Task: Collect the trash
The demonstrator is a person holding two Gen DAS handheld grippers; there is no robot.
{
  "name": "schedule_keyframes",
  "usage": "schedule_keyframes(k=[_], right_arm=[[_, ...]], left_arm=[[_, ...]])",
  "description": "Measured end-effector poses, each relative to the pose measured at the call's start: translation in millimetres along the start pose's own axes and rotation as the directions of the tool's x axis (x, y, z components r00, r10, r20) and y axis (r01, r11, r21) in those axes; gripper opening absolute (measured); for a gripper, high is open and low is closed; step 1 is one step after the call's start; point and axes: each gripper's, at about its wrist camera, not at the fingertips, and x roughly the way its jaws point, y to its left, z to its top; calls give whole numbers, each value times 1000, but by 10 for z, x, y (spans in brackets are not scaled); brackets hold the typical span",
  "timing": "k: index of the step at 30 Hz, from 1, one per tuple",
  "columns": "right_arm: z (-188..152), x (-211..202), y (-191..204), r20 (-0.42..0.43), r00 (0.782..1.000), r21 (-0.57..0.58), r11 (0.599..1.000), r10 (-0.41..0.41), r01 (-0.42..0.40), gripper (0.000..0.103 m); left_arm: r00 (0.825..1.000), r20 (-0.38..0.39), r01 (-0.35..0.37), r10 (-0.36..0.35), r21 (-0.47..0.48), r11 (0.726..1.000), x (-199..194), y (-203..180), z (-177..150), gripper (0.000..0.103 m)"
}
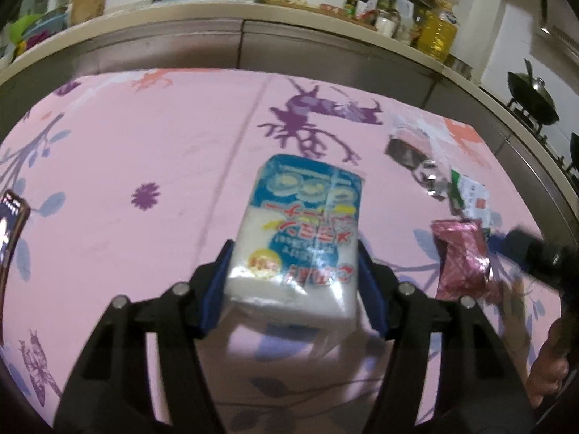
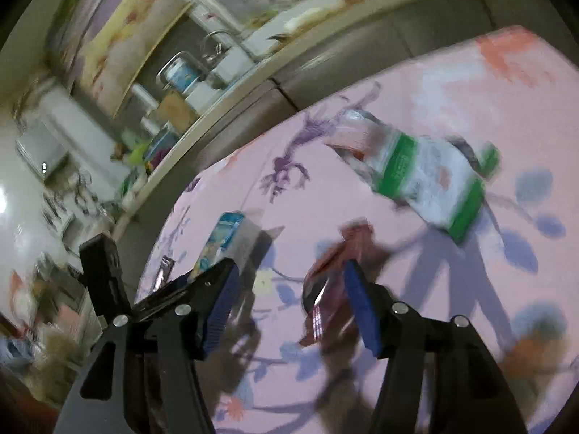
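On pink cloth [image 1: 144,137], tissue pack [image 1: 300,231] between left tongs [image 1: 295,289], pads touching.

A pink floral cloth [image 1: 144,137] lies below a counter [image 1: 224,11] crowded with bottles [image 1: 436,32].

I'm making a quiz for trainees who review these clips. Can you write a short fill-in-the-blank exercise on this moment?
1. The tissue pack sits between the fingers of the ____ gripper.
2. The cloth covering the table is mainly ____ in colour.
3. The red foil wrapper lies nearest the ____ gripper.
4. The white wrapper beyond it has ____ bands.

Missing words: left; pink; right; green
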Motion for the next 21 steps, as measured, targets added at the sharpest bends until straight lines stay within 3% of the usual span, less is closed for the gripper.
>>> schedule_keyframes(k=[4,8,9,12,13,14,18,21], right_arm=[[266,77,87,55,985,-96,981,-161,166,57],[410,489,156,24,940,-244,910,-341,336,41],[407,588,127,7,931,-272,895,-365,353,38],[385,835,63,-32,904,-332,858,-425,392,16],[383,867,56,-38,903,-337,856,-428,392,4],[369,870,45,-47,910,-326,868,-411,375,1],[237,588,242,-4,951,-320,901,-310,292,0],[114,328,444,33,967,-321,914,-252,250,0]], left_arm=[[1000,-6,23,-24,-41,999,33,121,-8,62],[1000,0,24,-24,-37,999,50,107,-7,62],[1000,1,25,-25,-37,999,51,108,-9,62],[1000,1,27,-27,-38,999,46,114,-15,62],[1000,1,29,-29,-39,999,44,117,-14,62],[1000,1,31,-31,-40,999,41,123,-11,62],[999,-1,41,-41,-41,998,18,125,-1,62],[998,12,56,-56,-31,998,-56,89,21,62]])
